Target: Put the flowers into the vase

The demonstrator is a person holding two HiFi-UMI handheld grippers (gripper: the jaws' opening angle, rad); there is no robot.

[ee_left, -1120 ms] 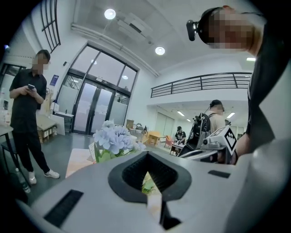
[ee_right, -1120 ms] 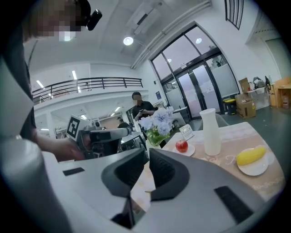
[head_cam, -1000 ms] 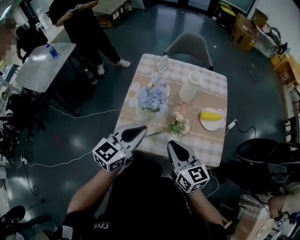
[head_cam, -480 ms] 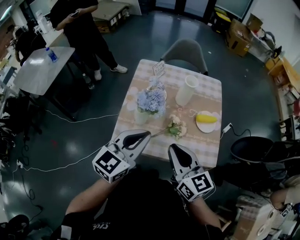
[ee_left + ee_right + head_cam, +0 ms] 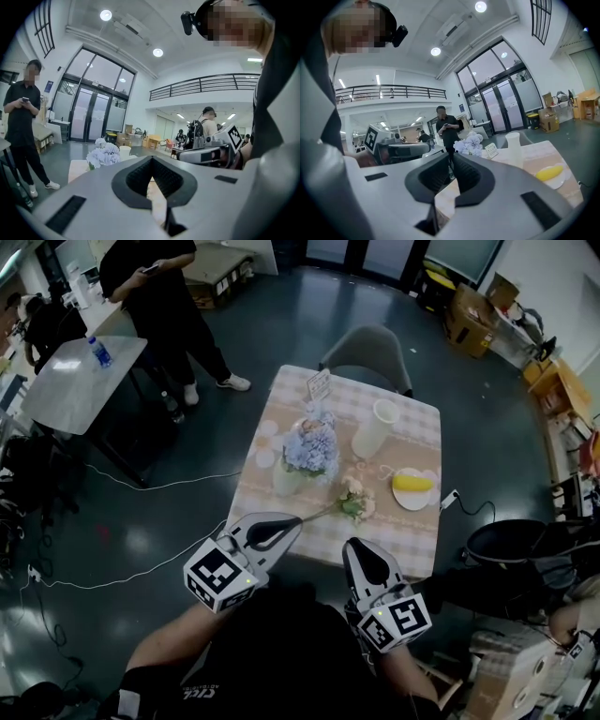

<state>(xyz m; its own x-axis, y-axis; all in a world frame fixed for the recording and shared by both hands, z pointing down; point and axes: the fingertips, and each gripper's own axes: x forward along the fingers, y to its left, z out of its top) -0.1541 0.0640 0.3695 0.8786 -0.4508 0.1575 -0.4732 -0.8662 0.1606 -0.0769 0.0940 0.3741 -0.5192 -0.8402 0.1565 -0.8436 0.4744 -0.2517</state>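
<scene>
A bunch of cream flowers point(image 5: 355, 502) lies on the checked table point(image 5: 422, 532), its stem pointing toward the near-left edge. A tall white vase point(image 5: 372, 428) point(image 5: 513, 144) stands upright behind it. Blue flowers point(image 5: 307, 448) point(image 5: 104, 154) point(image 5: 468, 144) sit in a small pot to the left. My left gripper point(image 5: 289, 522) point(image 5: 151, 161) hovers shut and empty at the near edge, next to the stem's end. Near the same edge, my right gripper point(image 5: 361, 559) point(image 5: 452, 158) is also shut, with nothing in it.
A white plate point(image 5: 424, 500) with a yellow item point(image 5: 412, 483) point(image 5: 549, 172) is at the table's right. A small sign card point(image 5: 319, 384) and a grey chair point(image 5: 366, 345) stand at the far end. A person in black point(image 5: 164, 287) stands by a side table point(image 5: 66, 381). Cables cross the floor.
Both grippers have risen and now sit a little farther from the table, which looks smaller in the head view. The flowers and vase have not moved.
</scene>
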